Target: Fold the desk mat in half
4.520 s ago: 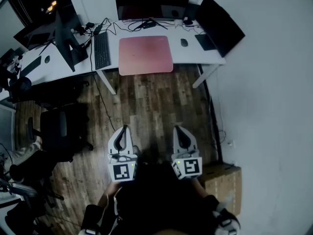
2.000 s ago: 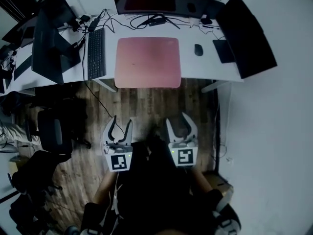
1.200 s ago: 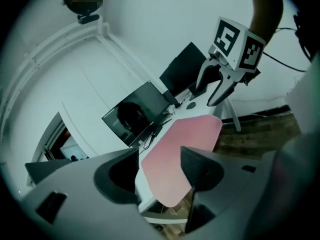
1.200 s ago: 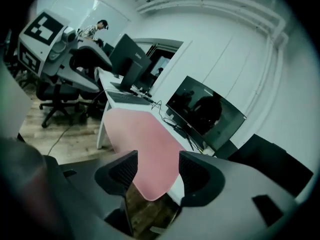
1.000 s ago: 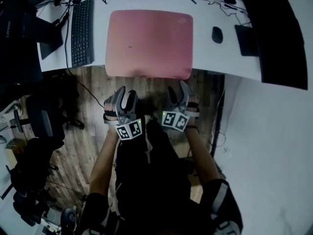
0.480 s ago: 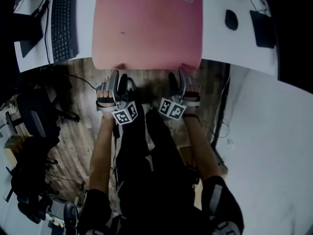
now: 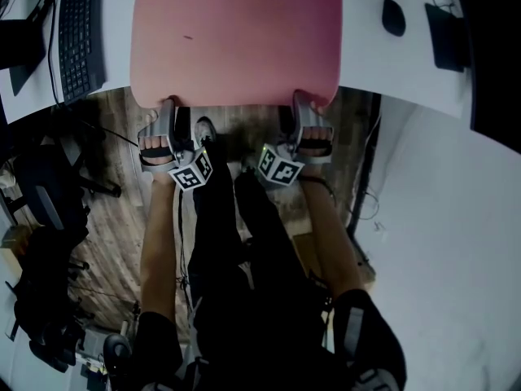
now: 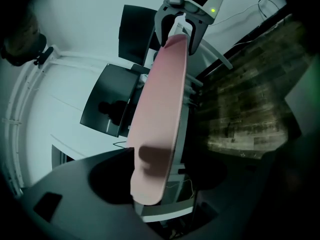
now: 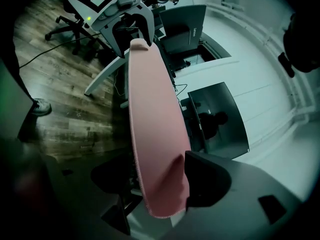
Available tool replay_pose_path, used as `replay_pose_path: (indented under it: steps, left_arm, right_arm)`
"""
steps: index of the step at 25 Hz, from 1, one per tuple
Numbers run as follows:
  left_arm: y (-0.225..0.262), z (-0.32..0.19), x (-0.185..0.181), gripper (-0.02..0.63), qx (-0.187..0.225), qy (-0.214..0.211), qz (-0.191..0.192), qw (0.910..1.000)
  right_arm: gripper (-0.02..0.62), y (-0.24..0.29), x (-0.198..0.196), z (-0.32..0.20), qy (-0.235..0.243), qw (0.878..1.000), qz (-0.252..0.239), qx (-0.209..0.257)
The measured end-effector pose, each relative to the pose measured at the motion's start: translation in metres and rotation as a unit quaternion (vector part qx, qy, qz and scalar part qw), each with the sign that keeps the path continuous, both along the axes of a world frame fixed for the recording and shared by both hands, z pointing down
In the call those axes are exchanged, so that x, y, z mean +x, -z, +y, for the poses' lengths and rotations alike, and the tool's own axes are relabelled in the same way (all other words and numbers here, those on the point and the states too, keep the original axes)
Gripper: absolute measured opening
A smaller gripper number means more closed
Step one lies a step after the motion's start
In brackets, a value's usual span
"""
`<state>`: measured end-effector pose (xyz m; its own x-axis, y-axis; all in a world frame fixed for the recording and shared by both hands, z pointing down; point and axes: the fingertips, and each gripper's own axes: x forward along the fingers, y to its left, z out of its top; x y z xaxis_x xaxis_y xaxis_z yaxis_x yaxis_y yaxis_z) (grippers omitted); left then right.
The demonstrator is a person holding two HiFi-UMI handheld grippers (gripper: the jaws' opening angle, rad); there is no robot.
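Two pairs of jaws stood wide apart, having just been opening, and neither had bitten down. My left gripper (image 7: 173, 114) straddled the desk mat (image 7: 236, 39) at its near left corner, one jaw over the pink sheet and one under it. My right gripper (image 7: 299, 108) did the same at the near right corner. In both gripper views the mat's lip lay between the jaws, loose as far as I could judge. The rest of the mat lay flat on the white surface (image 7: 362, 63), its near edge just past the surface's front edge. The keyboard (image 7: 73, 31) sat beside its left side and the mouse (image 7: 393, 16) off to its right.

To do this step well, I judged that both grippers should slide in equally deep and close together on the mat alone, not on the surface's edge. Then both corners should rise level and travel toward the far edge, so the corners meet squarely and the keyboard and mouse stay undisturbed.
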<state>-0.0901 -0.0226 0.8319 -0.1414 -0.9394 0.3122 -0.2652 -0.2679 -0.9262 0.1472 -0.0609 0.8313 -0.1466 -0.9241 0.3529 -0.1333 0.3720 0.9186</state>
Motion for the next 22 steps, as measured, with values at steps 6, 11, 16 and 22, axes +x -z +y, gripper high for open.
replay_pose_path:
  steps: [6, 11, 16, 22]
  left_arm:
    - [-0.001, -0.009, -0.008, 0.287, 0.008, 0.012, -0.003, 0.9999]
    - [0.004, -0.004, -0.006, 0.23, -0.007, 0.009, 0.003, 0.9999]
    - [0.006, 0.008, -0.002, 0.129, -0.026, -0.003, 0.009, 0.9996]
    - [0.023, 0.017, 0.0, 0.034, -0.03, -0.005, 0.019, 0.9993]
  right_arm:
    - [0.294, 0.003, 0.001, -0.002, -0.005, 1.0, -0.01, 0.003]
    - [0.274, 0.006, 0.003, 0.004, -0.003, 1.0, -0.008, -0.015]
    - [0.209, 0.013, 0.004, 0.009, -0.002, 1.0, -0.011, -0.023]
    - [0.126, 0.027, 0.004, 0.018, 0.012, 0.999, -0.011, -0.032]
